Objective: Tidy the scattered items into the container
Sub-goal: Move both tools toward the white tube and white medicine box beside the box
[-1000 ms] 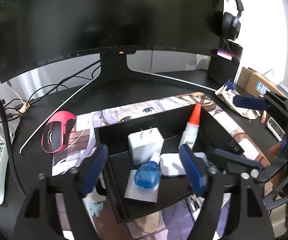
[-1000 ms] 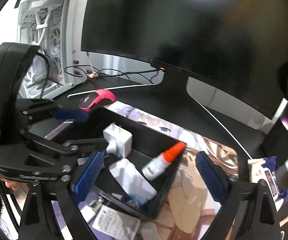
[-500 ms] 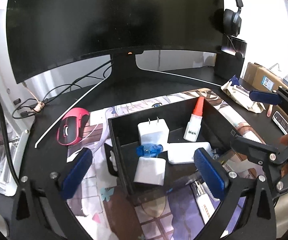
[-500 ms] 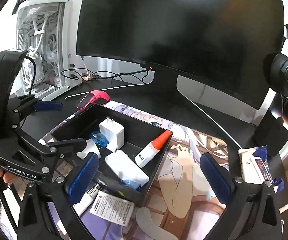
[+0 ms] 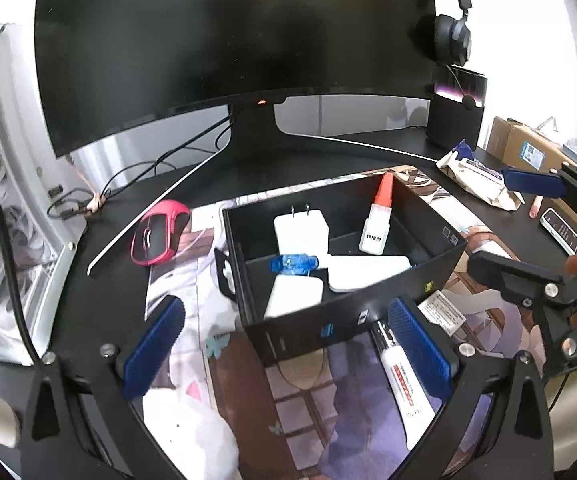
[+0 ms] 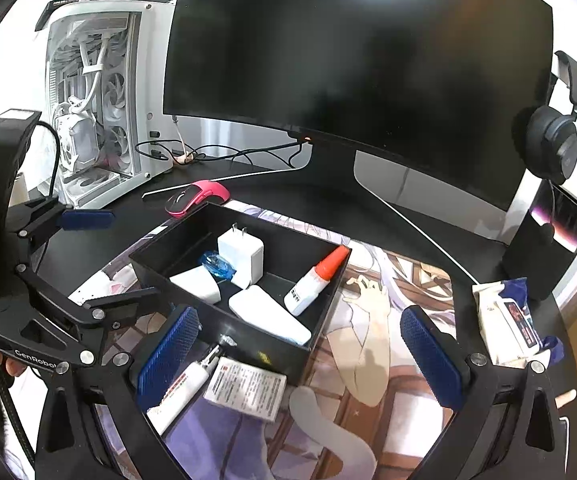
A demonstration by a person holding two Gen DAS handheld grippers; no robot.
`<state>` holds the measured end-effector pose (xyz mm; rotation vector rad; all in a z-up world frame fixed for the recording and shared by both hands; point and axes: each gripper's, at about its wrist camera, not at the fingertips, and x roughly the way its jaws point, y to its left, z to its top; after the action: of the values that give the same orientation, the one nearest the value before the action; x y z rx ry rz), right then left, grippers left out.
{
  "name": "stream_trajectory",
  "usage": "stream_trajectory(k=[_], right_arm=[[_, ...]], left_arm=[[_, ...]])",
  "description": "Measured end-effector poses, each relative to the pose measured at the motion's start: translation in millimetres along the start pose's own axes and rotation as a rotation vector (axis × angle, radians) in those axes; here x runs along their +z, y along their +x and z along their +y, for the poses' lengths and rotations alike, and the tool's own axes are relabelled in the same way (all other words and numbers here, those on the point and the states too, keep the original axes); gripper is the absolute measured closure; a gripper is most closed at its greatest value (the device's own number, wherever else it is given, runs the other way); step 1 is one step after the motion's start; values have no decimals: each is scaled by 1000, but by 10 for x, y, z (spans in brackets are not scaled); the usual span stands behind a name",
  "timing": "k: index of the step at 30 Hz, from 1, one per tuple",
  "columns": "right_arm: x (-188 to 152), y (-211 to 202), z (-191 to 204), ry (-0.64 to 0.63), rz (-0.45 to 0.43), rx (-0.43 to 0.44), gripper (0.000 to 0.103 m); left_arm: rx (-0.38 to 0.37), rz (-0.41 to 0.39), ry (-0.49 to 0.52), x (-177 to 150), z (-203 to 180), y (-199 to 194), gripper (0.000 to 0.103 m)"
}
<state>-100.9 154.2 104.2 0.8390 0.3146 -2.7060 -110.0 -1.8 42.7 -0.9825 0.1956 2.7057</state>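
Note:
A black open box sits on the printed desk mat. Inside it are a white charger, a glue bottle with an orange cap, a blue clear item and white flat pieces. A white tube and a printed leaflet lie on the mat just in front of the box. My left gripper is open and empty, in front of the box. My right gripper is open and empty, over the box's near right corner.
A pink mouse lies left of the box. A large monitor stands behind, a white PC case at the left. A wipes pack, headphones and a cardboard box are at the right.
Both grippers have pulled back and up from the box. The left one let go of the blue clear item, which now lies in the box.

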Motion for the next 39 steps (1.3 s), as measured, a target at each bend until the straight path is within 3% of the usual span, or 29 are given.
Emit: stream_trajectory(k=[12, 26, 39], right_arm=[[-191, -152, -48, 51, -6, 14, 0], [-441, -69, -22, 94, 51, 22, 0], [-514, -82, 13, 94, 52, 15, 0]], left_arm=[[20, 41, -94, -246, 94, -33, 0], [15, 60, -62, -383, -115, -52, 0], [11, 73, -48, -466, -236, -49, 0]])
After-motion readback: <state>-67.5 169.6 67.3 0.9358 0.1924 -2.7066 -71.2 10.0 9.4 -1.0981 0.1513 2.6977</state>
